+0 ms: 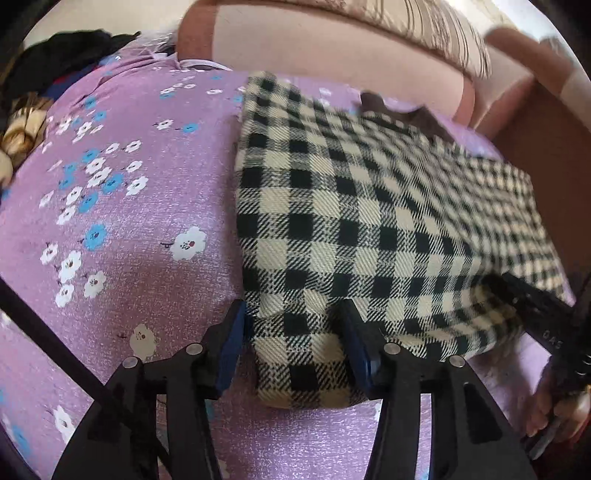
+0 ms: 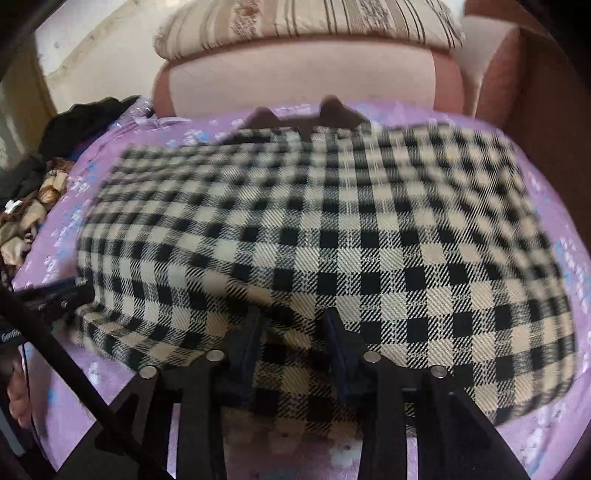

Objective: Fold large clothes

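**Checked garment folded on the purple bedspread, both claws at its near edge**

Left wrist view: The left gripper stands with its jaws partly apart, straddling the near left corner of the checked garment. Its blue pads sit either side of that corner; a gap shows between the left pad and the cloth edge, so the jaws bracket the fabric without pinching it. The black-and-cream garment lies folded into a thick block from the middle of the view out to 3 o'clock, resting on the purple floral bedspread. At 4 o'clock the right gripper reaches onto the garment's near right edge, and a hand grips its handle below. At 12 o'clock runs a pink headboard with a striped pillow above it. A heap of dark clothes lies at 10 o'clock.

Right wrist view: The right gripper has its jaws partly apart with the garment's near edge bunched between them; blur hides whether the pads press the cloth, so I cannot tell if it is gripped. The garment fills the centre, spread over the bedspread. The left gripper shows at 9 o'clock by the garment's left edge. The headboard and pillow are at 12 o'clock, the clothes heap at 10 o'clock.
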Tool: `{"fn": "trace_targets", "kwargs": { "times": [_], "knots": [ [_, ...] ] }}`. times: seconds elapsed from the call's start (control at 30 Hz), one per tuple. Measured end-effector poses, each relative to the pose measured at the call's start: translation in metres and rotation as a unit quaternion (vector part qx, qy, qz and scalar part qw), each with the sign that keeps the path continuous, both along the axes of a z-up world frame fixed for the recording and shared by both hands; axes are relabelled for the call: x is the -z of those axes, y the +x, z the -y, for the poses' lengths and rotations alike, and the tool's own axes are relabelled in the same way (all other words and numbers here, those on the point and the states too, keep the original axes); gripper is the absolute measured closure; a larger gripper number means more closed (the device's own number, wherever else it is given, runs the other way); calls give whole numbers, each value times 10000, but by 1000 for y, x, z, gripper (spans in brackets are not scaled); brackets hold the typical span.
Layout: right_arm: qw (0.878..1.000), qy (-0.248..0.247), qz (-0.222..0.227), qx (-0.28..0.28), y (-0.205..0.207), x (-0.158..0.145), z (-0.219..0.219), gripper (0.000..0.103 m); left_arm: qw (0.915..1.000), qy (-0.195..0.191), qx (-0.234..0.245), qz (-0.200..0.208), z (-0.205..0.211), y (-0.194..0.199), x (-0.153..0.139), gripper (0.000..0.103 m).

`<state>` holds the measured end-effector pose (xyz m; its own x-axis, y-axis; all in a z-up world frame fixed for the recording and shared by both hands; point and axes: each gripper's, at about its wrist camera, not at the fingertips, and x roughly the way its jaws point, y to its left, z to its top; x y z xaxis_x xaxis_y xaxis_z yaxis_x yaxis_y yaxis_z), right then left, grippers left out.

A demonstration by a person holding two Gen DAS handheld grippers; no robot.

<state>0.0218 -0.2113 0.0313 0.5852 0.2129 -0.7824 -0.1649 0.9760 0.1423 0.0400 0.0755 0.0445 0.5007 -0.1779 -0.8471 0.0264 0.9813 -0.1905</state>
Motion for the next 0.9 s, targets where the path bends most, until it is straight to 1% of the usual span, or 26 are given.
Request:
{"fn": "trace_targets", "kwargs": {
  "times": [0.03, 0.13, 0.23, 0.3, 0.37, 0.43, 0.5, 0.6, 0.7, 0.9],
  "knots": [
    [10000, 47, -3, 56, 1, -1, 3, 58, 10000, 18, -4, 10, -1, -1, -4, 50],
    [9998, 94, 99, 144, -4, -10, 9, 58, 9997, 120, -53, 189, -5, -9, -12, 50],
    [9993, -7, 268, 256, -12, -19, 15, 58, 9987, 355, -61, 361, -4, -22, -20, 50],
    [9989, -34, 356, 301, -20, -24, 18, 58, 9967, 598, -63, 543, -2, -31, -28, 50],
    [9985, -42, 433, 334, -26, -28, 20, 58, 9943, 789, -80, 709, -1, -36, -36, 47],
    [9981, -68, 499, 355, -29, -32, 19, 58, 9908, 990, -143, 908, 1, -42, -44, 38],
    [9976, -133, 590, 347, -35, -36, 17, 58, 9879, 1155, -189, 1014, 1, -46, -48, 35],
    [9969, -268, 677, 302, -40, -38, 11, 56, 9866, 1272, -209, 998, 1, -45, -48, 35],
    [9965, -389, 695, 241, -41, -35, 4, 55, 9872, 1274, -235, 925, -1, -45, -46, 35],
    [9969, -427, 644, 142, -43, -29, -2, 55, 9887, 1234, -233, 817, -3, -42, -42, 35]
  ]
}}
